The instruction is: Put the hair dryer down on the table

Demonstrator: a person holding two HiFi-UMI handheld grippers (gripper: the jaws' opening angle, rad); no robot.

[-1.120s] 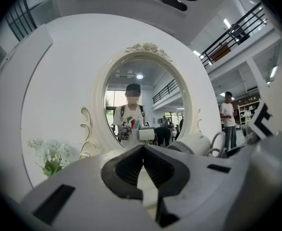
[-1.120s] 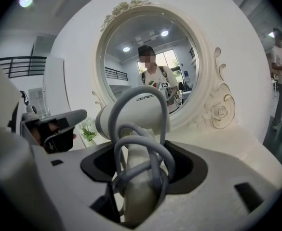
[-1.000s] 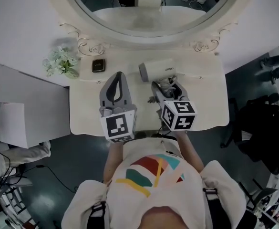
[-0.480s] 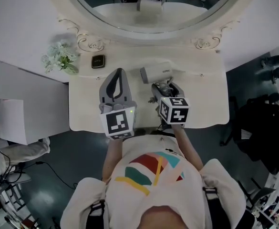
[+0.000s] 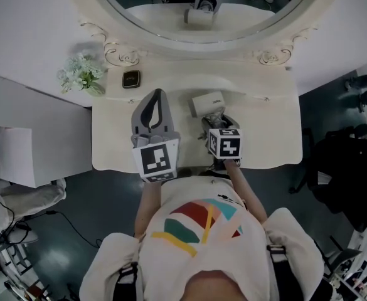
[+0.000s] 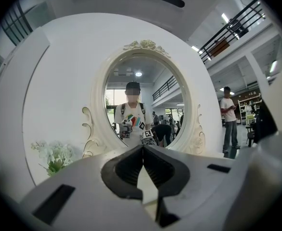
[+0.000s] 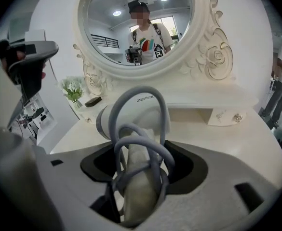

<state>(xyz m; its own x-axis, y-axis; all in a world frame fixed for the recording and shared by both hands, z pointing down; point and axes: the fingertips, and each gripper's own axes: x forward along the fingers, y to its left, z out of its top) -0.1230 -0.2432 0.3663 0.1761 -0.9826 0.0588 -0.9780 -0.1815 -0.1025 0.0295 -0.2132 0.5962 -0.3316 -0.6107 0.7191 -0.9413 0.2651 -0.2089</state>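
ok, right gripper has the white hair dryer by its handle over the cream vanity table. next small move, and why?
Probably ease the right gripper down until the white hair dryer rests on the cream vanity table. Its jaws clamp the cord-wrapped handle, and contact with the surface isn't visible, so opening now might drop it.

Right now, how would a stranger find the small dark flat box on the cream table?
Start at the big oval cream-framed mirror. Under its left curve, the small dark flat box lies beside the white flower bunch. It is the only dark thing lying there.
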